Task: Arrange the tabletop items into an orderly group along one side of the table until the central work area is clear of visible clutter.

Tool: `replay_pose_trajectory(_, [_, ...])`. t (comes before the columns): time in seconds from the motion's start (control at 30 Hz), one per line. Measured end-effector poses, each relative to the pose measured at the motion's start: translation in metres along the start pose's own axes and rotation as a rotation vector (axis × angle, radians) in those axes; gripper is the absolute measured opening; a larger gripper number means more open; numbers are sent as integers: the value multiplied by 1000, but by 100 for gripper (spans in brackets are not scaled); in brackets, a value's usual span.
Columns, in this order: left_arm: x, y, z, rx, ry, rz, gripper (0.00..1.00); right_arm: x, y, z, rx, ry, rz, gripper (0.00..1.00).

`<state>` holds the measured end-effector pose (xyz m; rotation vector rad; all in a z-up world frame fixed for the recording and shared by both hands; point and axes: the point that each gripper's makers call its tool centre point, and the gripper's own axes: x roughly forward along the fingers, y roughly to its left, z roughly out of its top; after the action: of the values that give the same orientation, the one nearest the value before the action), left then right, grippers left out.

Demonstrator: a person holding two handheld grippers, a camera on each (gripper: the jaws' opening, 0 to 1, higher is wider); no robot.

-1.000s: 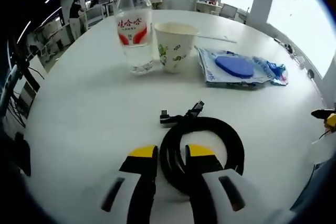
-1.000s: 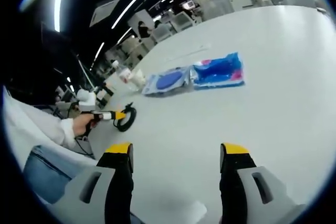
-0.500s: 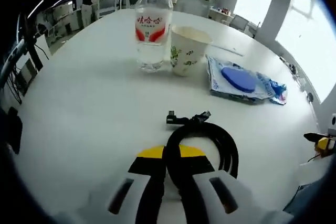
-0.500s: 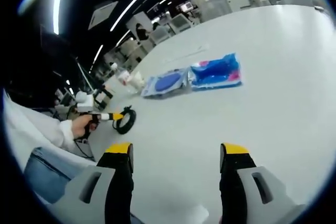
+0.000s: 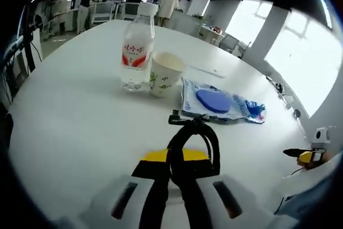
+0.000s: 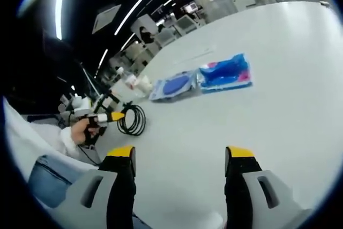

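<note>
The clear plastic water bottle (image 5: pixel 136 46) carries a red-and-white label with red characters, too blurred to read.

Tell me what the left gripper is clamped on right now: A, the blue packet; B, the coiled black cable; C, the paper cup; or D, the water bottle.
B: in the left gripper view the left gripper has its yellow-tipped jaws shut on the coiled black cable, while the water bottle, paper cup and blue packet sit untouched farther along the table.
</note>
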<state>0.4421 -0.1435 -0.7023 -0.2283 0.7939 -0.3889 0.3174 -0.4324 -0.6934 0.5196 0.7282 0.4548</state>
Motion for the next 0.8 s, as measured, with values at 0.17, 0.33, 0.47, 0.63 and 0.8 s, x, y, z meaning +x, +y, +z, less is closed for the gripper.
replay_pose_trajectory(0.17, [-6, -33, 8, -9, -44, -86, 3, 11, 19, 1, -13, 32, 57, 70])
replay_pose_trajectory(0.33, [-12, -61, 11, 11, -57, -160, 3, 24, 39, 11, -30, 42, 127, 73])
replay_pose_trajectory(0.47, [-15, -75, 13, 20, -62, -200, 3, 36, 59, 18, -25, 44, 182, 75])
replay_pose_trajectory(0.63, [-19, -99, 15, 34, -58, -271, 3, 50, 78, 18, -66, 80, 234, 77])
replay_pose_trajectory(0.8, [-22, -115, 16, 46, -53, -308, 4, 58, 86, 17, -58, 96, 265, 77])
